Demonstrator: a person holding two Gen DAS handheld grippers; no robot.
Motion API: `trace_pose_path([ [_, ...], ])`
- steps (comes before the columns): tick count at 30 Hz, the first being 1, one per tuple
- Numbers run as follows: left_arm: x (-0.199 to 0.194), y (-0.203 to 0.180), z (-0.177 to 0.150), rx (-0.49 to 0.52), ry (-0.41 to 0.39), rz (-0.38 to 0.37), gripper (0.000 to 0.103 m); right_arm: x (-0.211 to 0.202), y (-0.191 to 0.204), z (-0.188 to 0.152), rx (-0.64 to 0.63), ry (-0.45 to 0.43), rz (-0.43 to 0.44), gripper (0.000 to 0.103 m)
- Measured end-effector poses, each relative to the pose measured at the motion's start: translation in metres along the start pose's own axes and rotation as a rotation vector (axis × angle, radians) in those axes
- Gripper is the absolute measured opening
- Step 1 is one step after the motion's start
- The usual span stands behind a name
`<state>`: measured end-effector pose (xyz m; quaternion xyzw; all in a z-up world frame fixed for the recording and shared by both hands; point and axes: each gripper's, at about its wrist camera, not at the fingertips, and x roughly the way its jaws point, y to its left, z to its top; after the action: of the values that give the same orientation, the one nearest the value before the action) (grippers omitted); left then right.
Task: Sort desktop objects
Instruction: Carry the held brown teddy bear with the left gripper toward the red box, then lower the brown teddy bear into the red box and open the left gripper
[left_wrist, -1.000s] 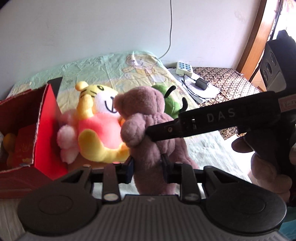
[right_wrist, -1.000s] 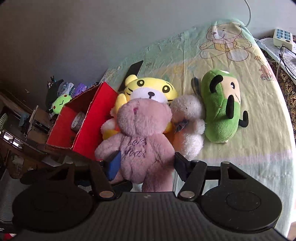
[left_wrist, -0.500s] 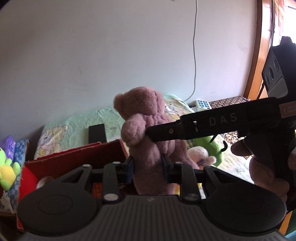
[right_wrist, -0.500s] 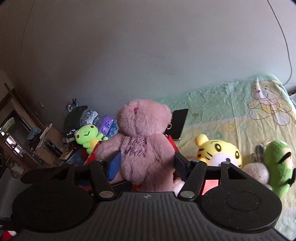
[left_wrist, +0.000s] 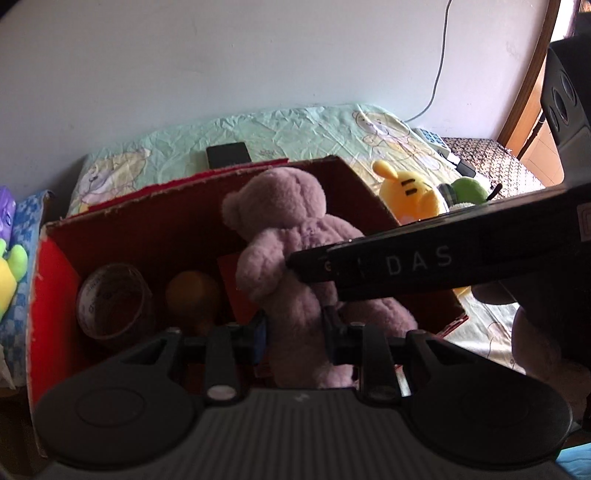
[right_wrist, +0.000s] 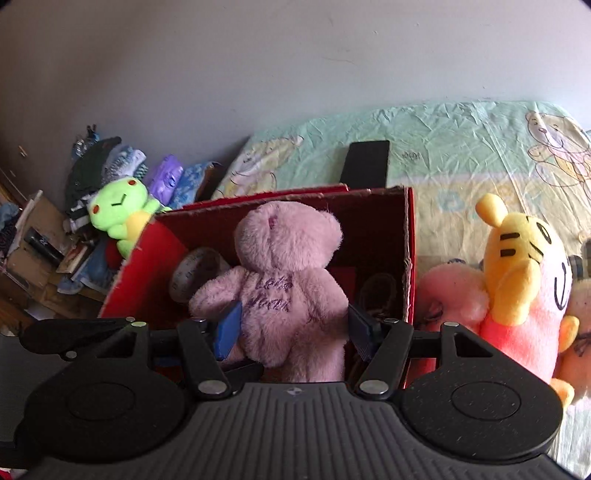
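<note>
Left wrist view: your left claw (left_wrist: 295, 328) pinches the bear (left_wrist: 295, 251) at its lower body, both pads pressed into the plush. The bear hangs upright over the open red box (left_wrist: 184, 221), facing away from the camera. In the box lie a tape roll (left_wrist: 112, 302) and an orange ball (left_wrist: 192, 295), side by side to the left of the bear. Your right claw's black finger crosses the frame from the right and touches the bear's arm.

In the right wrist view your right claw (right_wrist: 293, 328) is spread around the bear (right_wrist: 284, 277): the left blue pad (right_wrist: 229, 328) touches the bear's side, while the right pad sits just beside it, seemingly apart. The box (right_wrist: 408, 236) stands on the tabletop (right_wrist: 443, 147), with the tiger toy (right_wrist: 524, 266) just beside its right wall and a black phone (right_wrist: 367, 162) behind it. A green frog toy (right_wrist: 118, 210) sits left of the box.
</note>
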<state>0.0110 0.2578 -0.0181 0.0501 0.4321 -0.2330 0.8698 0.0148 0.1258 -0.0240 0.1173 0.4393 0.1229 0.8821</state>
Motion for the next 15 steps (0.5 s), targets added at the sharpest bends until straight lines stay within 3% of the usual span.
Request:
trace_pose_path([
  [7, 0.04, 0.012, 0.007, 0.045, 0.099, -0.024, 0.025, 0.015, 0.022, -0.003, -0.091, 0.015, -0.174, 0.064],
  [15, 0.063, 0.003, 0.016, 0.107, 0.166, -0.063, 0.025, 0.009, 0.024, 0.001, -0.102, 0.018, -0.258, 0.06],
])
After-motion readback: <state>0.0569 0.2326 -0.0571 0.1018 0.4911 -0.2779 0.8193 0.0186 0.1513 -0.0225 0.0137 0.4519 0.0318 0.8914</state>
